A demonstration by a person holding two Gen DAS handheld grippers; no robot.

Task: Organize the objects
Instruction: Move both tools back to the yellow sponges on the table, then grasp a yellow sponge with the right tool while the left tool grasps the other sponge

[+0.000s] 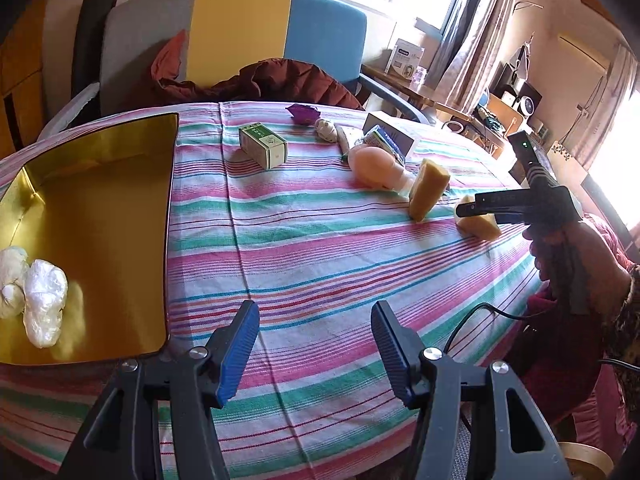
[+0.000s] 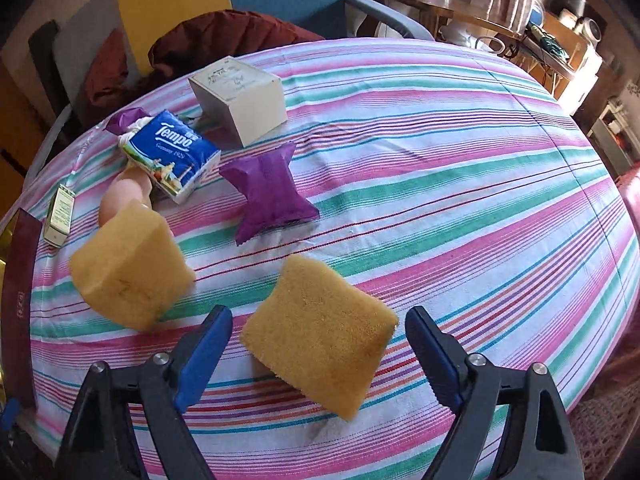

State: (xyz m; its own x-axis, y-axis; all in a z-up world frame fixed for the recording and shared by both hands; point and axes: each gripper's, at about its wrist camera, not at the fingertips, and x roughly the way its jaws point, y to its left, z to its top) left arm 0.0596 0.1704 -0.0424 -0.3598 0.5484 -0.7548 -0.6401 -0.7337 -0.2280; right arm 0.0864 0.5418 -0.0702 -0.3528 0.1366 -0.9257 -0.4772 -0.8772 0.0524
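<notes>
Two yellow sponges lie on the striped tablecloth (image 2: 460, 184). One sponge (image 2: 316, 332) (image 1: 480, 226) sits tilted between the fingers of my right gripper (image 2: 319, 314) (image 1: 474, 210), which points steeply down; a gap shows at the left pad, so the gripper is open. The other sponge (image 2: 128, 268) (image 1: 428, 188) stands just left of it. My left gripper (image 1: 315, 312) hovers open above the cloth near the front edge, with nothing between its fingers. To its left is a gold tray (image 1: 100, 208) holding white plastic-wrapped bundles (image 1: 44, 304).
Behind the sponges are a Tempo tissue pack (image 2: 176, 156), a purple packet (image 2: 268, 196), a white box (image 2: 240, 96), a peach soft object (image 1: 372, 162) and a green box (image 1: 264, 146). An armchair (image 1: 240, 32) with a dark red jacket stands past the table's far edge.
</notes>
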